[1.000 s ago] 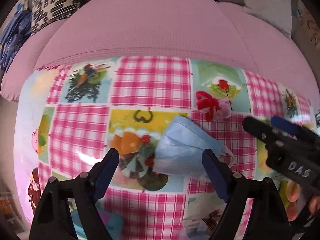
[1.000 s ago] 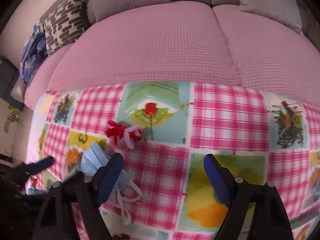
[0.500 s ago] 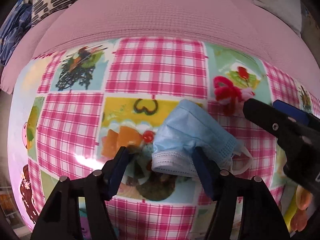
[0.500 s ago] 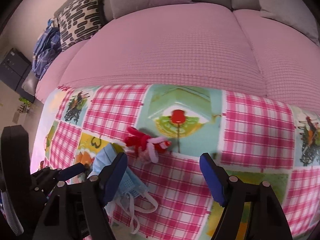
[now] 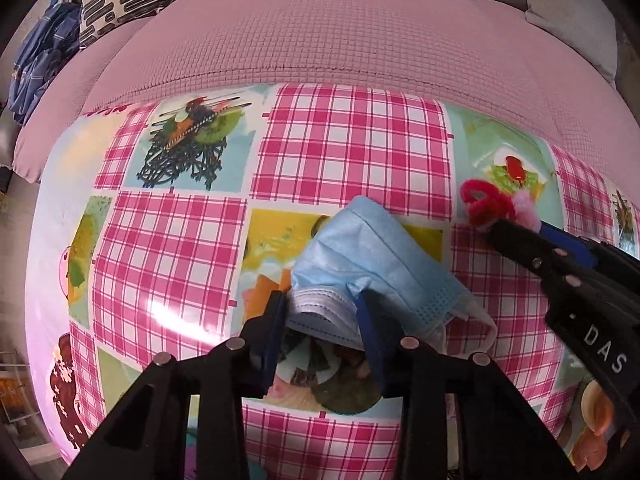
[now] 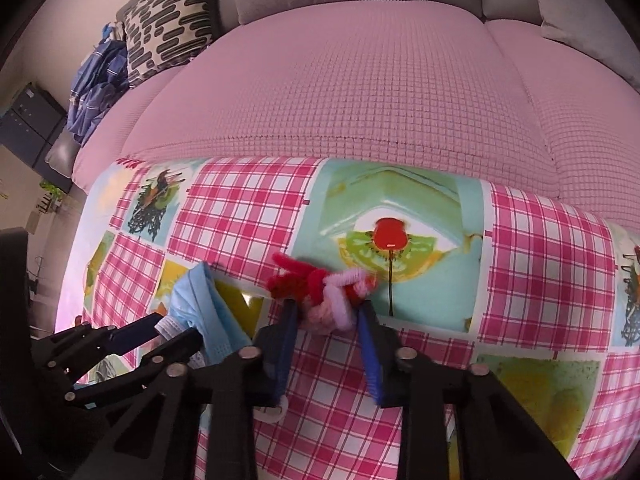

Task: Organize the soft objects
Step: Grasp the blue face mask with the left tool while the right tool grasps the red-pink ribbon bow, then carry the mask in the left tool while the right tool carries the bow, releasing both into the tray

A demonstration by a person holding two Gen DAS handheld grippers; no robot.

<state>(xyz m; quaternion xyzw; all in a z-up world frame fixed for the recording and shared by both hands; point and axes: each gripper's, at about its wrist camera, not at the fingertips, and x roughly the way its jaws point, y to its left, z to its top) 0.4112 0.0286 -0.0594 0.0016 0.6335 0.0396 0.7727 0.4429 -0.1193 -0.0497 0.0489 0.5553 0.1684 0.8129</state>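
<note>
1. Left wrist view, lower centre: left gripper (image 5: 322, 312) closing, blue pads on either side of the near edge of the blue face mask (image 5: 372, 256), touching it.
2. Same view, right edge: right gripper (image 5: 516, 224) seen from the side, tips at the red and pink pipe-cleaner toy (image 5: 492, 204); gap between its jaws not readable here.
3. Right wrist view, centre: right gripper closing, pads pinching the toy's pink end, red end sticking out beyond toward frame centre.
4. Right wrist view, lower left: mask hanging from the left gripper's tips.
5. Both views: checked pink tablecloth (image 6: 248, 208) below, pink sofa cover (image 6: 352, 72) above.
6. Upper left: patterned cushion (image 6: 168, 20) and blue garment (image 6: 96, 76).
</note>
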